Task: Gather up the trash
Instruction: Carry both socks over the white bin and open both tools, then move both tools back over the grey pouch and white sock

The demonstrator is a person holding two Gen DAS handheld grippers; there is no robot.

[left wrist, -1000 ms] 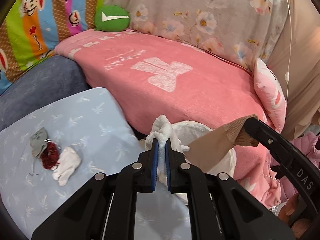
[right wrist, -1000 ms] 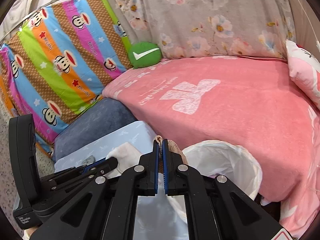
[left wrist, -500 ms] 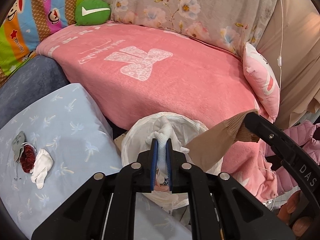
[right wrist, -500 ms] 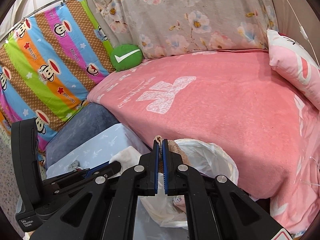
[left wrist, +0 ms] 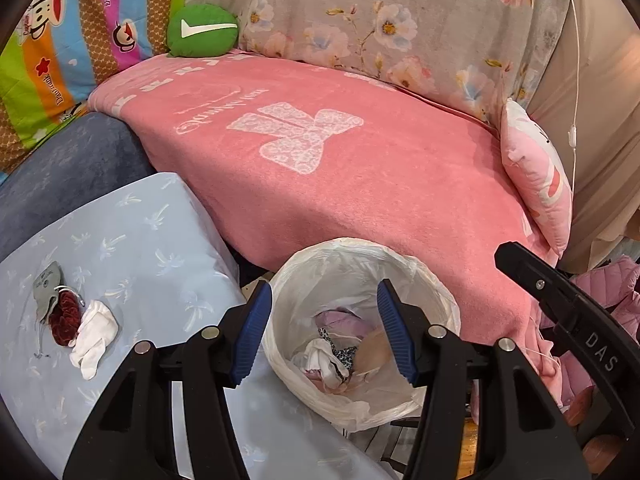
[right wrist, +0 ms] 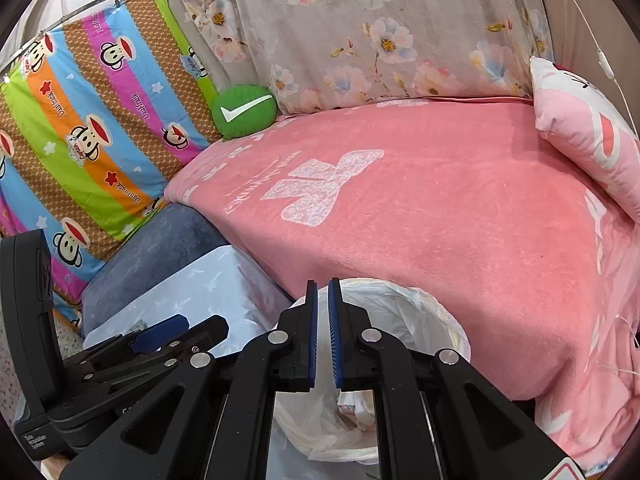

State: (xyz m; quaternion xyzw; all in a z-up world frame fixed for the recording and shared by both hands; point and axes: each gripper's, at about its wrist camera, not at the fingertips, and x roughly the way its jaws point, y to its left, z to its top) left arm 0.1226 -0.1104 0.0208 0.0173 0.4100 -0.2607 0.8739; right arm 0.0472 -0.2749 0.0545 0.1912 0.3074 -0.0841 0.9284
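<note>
Both tools hang over the bin: our left tool (left wrist: 325,328) stands wide apart and empty, and our right tool (right wrist: 323,332) shows only a narrow slit between its blue pads, nothing in it. Straight below them sits the bin (left wrist: 416,264), lined with a thin white plastic bag, crumpled tissue and patterned scraps lying inside. Off to the left tool's left, on the pale blue bench (left wrist: 132,240), a white tissue wad (left wrist: 94,336) touches a dark red clump (left wrist: 64,316).
</note>
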